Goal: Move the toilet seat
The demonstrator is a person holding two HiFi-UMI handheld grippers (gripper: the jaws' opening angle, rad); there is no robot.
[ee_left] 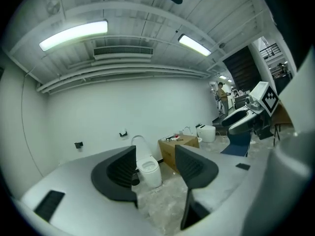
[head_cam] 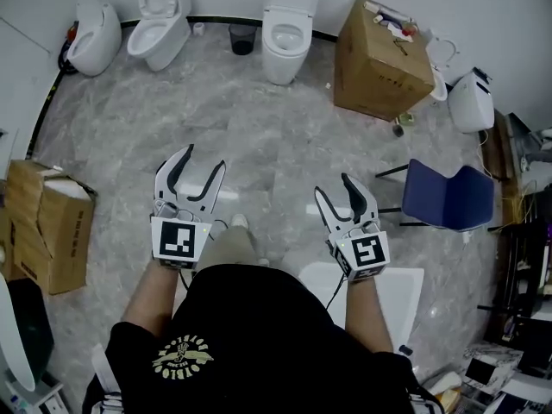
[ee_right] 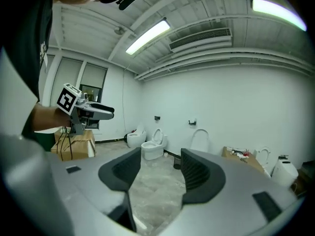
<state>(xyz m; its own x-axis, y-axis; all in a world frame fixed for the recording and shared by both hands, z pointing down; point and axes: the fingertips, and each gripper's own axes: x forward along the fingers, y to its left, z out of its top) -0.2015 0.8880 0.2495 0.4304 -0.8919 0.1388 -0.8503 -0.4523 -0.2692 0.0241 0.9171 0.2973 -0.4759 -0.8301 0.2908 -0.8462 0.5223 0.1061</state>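
Observation:
Several white toilets stand along the far wall. One toilet [head_cam: 288,29] with its lid up is straight ahead, and it shows between the left jaws as a toilet [ee_left: 147,170] far off. Another toilet [head_cam: 160,22] with its seat raised stands left of it, beside a rounded toilet [head_cam: 95,36]. My left gripper [head_cam: 203,160] is open and empty, held at waist height above the marble floor. My right gripper [head_cam: 334,188] is open too, with nothing between its fingers. Both point toward the far wall, well short of any toilet.
A big cardboard box [head_cam: 379,59] stands right of the middle toilet, with another toilet [head_cam: 473,102] beyond it. A blue chair [head_cam: 448,198] is at my right and a second cardboard box [head_cam: 47,227] at my left. A black bin [head_cam: 242,39] sits by the wall.

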